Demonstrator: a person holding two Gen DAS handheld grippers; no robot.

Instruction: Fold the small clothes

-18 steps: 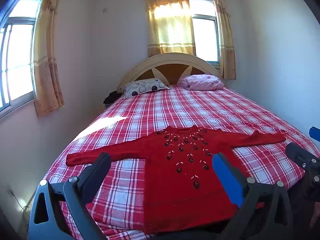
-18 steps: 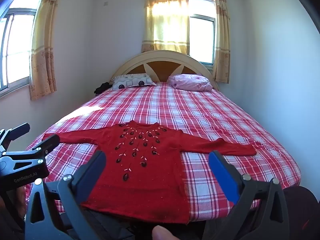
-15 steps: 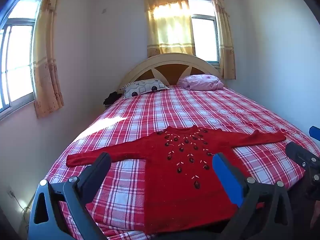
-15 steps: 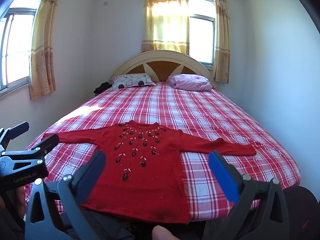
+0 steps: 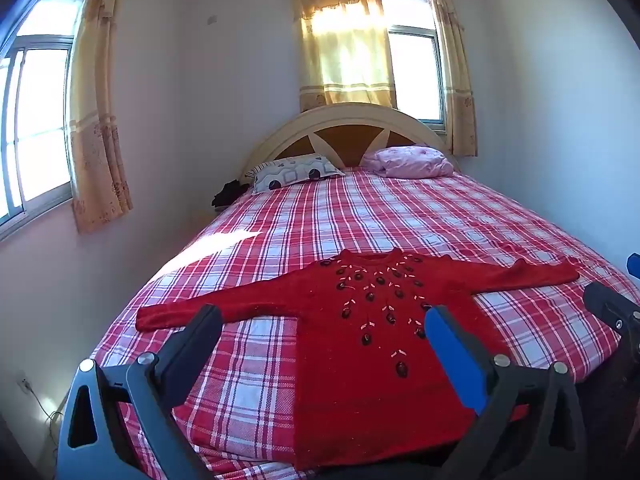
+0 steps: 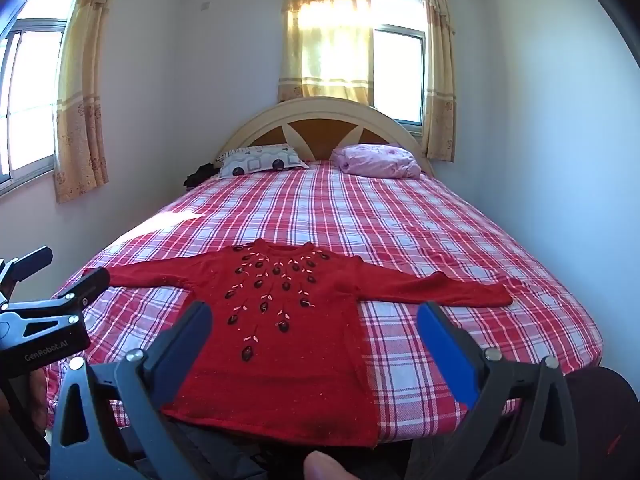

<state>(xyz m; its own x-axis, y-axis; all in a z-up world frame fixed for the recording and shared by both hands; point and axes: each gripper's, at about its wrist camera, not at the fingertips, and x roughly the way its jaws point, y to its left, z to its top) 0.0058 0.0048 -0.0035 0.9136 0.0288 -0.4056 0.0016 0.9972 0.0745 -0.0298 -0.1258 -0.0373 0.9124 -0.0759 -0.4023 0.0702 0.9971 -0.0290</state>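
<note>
A small red knitted sweater [image 5: 372, 344] with dark bead decoration lies flat, sleeves spread, near the foot of a bed with a red plaid cover [image 5: 360, 216]. It also shows in the right wrist view [image 6: 280, 340]. My left gripper [image 5: 320, 320] is open and empty, held above the sweater's lower part. My right gripper [image 6: 314, 312] is open and empty, held over the sweater's right side. The left gripper also shows at the left edge of the right wrist view [image 6: 44, 304], and the right gripper at the right edge of the left wrist view [image 5: 612, 308].
A patterned pillow [image 5: 292, 170] and a pink pillow [image 5: 412, 160] lie at the headboard [image 5: 344, 128]. A dark item [image 5: 230, 194] sits left of the pillows. Walls close both sides; curtained windows [image 5: 348, 48] are behind and at left.
</note>
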